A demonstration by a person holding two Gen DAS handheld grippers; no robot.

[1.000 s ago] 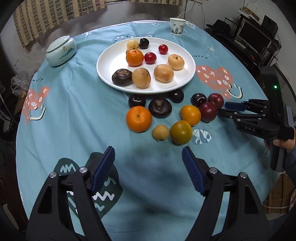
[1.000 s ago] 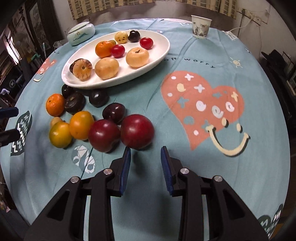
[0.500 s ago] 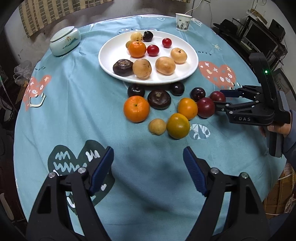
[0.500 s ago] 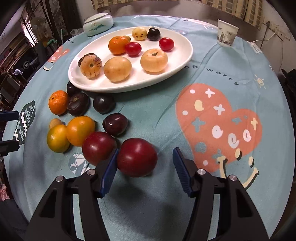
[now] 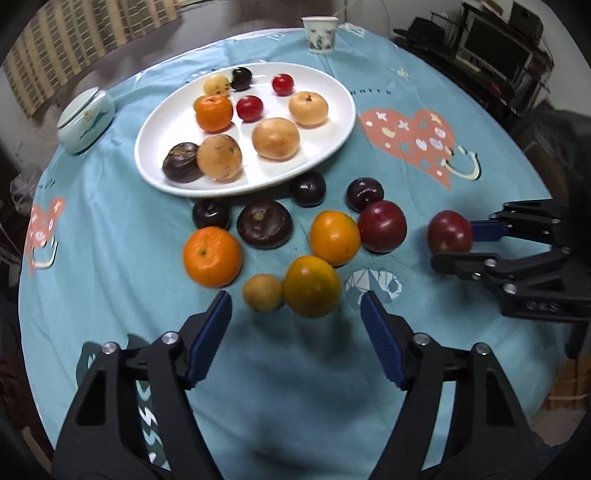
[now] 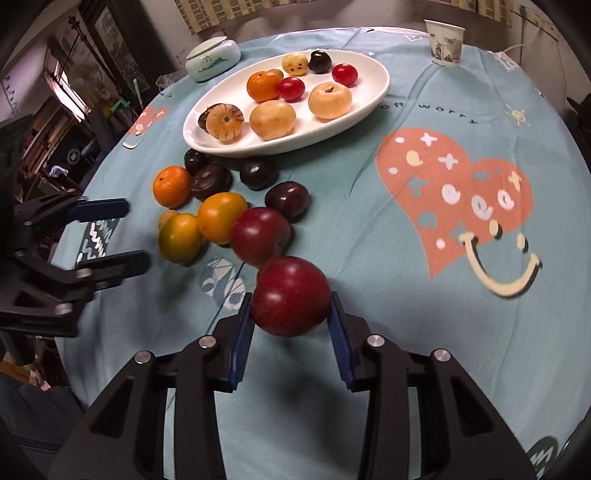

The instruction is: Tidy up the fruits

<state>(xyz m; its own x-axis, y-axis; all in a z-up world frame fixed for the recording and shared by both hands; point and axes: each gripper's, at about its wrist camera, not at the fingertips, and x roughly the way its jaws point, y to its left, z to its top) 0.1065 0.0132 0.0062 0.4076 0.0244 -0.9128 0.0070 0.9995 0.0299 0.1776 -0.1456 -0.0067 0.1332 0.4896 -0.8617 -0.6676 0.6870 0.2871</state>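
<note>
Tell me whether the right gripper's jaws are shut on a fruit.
Shut: the right gripper has just been closing, and both blue jaws press the round dark-red plum.

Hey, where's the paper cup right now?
The paper cup stands at the table's far edge, beyond the white plate of fruit; it appears top centre in the left wrist view, upper right in the right wrist view.

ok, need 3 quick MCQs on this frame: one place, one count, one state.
1. The paper cup stands:
A. beyond the white plate
B. on the plate
C. beside the lidded jar

2. Red cherry tomatoes on the plate:
A. one
B. two
C. four

3. The right gripper is:
A. open, empty
B. shut, empty
C. shut on the red plum

Answers:
1. A, it stands at the far table edge.
2. B, two small red ones show.
3. C, both pads press its sides; the jaws have just been closing.
</note>
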